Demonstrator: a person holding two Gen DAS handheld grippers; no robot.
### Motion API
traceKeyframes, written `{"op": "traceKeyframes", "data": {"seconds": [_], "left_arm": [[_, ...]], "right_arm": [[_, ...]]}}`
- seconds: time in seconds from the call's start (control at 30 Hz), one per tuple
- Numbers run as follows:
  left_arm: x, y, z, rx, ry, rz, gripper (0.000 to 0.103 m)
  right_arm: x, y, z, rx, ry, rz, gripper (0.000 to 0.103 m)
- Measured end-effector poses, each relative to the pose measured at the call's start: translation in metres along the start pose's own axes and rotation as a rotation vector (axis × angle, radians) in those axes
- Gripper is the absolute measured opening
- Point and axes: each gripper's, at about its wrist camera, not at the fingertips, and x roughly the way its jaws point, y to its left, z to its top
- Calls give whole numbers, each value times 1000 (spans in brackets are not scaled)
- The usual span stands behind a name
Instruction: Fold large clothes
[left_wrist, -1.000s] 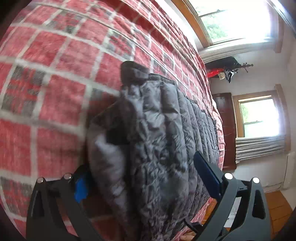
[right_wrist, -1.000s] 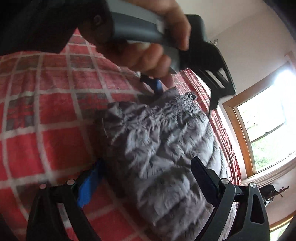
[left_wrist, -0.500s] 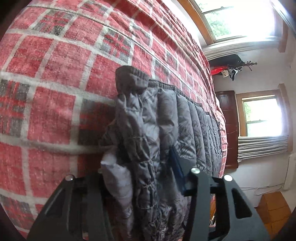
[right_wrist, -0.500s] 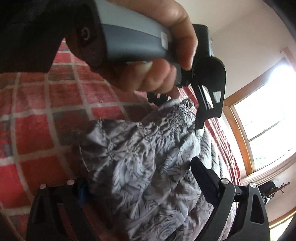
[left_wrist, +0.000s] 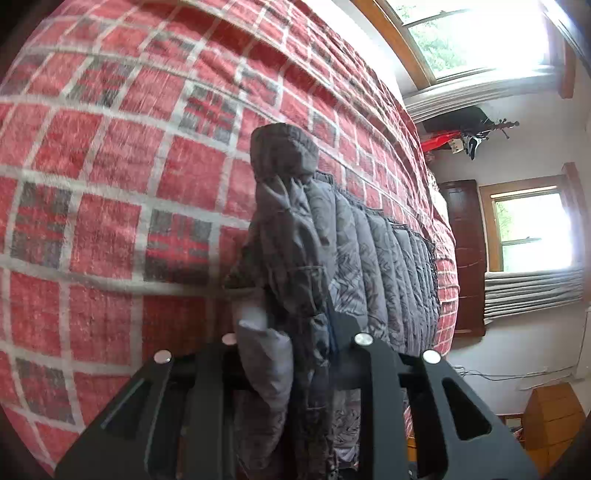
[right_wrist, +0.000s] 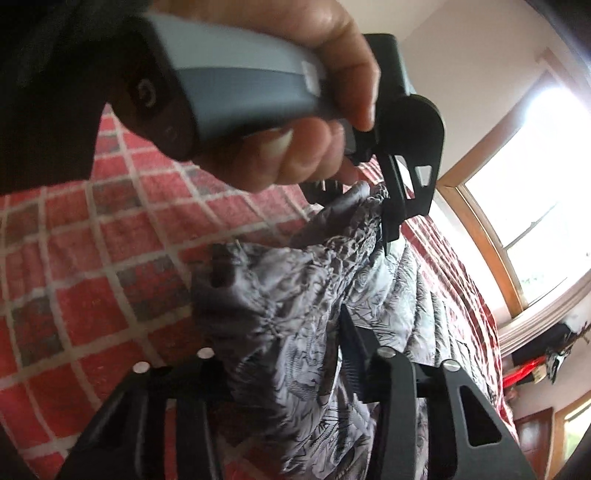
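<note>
Both grippers are clamped on bunched fabric: the left gripper (left_wrist: 295, 343) with jaws nearly together, the right gripper (right_wrist: 280, 354) likewise. The left hand (right_wrist: 295, 122) wraps its handle.

wrist cams close, both facing jacket (left_wrist: 354, 258), bedspread (left_wrist: 110, 206)

The bedspread (left_wrist: 110, 206) is red plaid, crossed by white lines with grey-and-red checked squares at the crossings. The quilted puffer jacket (left_wrist: 354, 258) is grey with a darker scribbled line print, paler and almost silver-white in the right wrist view, and its sleeve cuff (left_wrist: 284, 147) is plain dark grey. Both grippers' frames are black, the window frame (right_wrist: 491, 236) is honey-brown wood, and the walls are off-white.
</note>
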Motion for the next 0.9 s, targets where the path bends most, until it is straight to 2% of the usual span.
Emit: {"op": "traceKeyframes", "data": {"seconds": [0.23, 0.5, 0.67, 0.9], "left_arm": [[-16, -48, 6, 46, -16, 50, 21], [-27, -117, 11, 119, -36, 95, 20], [-27, -164, 8, 180, -42, 123, 20], [-20, -209, 0, 246, -36, 160, 20]], "right_arm": [[-38, -21, -5, 129, -75, -4, 30], [-73, -68, -10, 260, -167, -12, 26], [-85, -109, -24, 341, -211, -24, 24], [-102, -141, -45, 433, -249, -49, 23]]}}
